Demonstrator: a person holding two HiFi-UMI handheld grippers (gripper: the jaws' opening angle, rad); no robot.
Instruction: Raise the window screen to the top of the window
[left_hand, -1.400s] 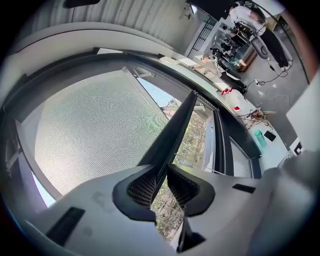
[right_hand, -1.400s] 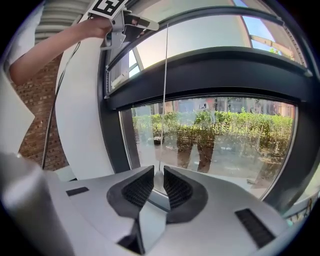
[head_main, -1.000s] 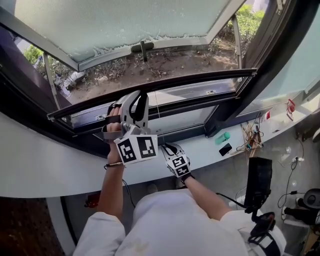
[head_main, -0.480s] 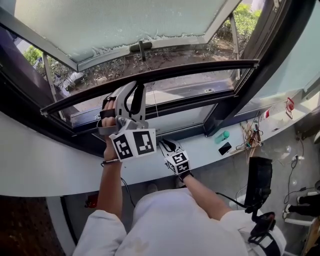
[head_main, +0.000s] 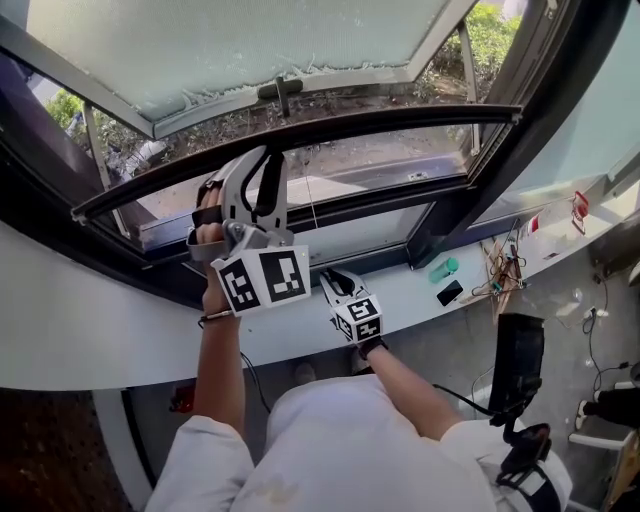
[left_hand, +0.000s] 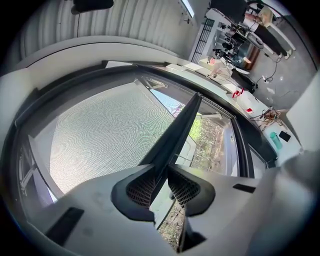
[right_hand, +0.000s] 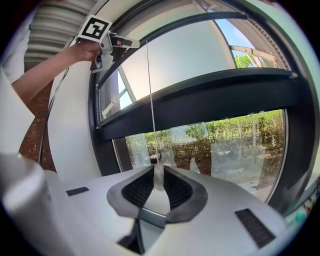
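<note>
In the head view we see our left arm stretched up, with the left gripper at the screen bar partway up the window. The right gripper is held lower. In the left gripper view, the jaws clamp that bar. In the right gripper view, the narrow jaws seemingly pinch 1 thin cord.

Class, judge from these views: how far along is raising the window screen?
Done: both grips are made, and the screen bar stands clear of the lower frame. In hand: the left hand-held gripper clamps the bar, and the right hand-held gripper pinches its pull cord. Left: much mesh is spread out, so the bar has far to rise.
</note>
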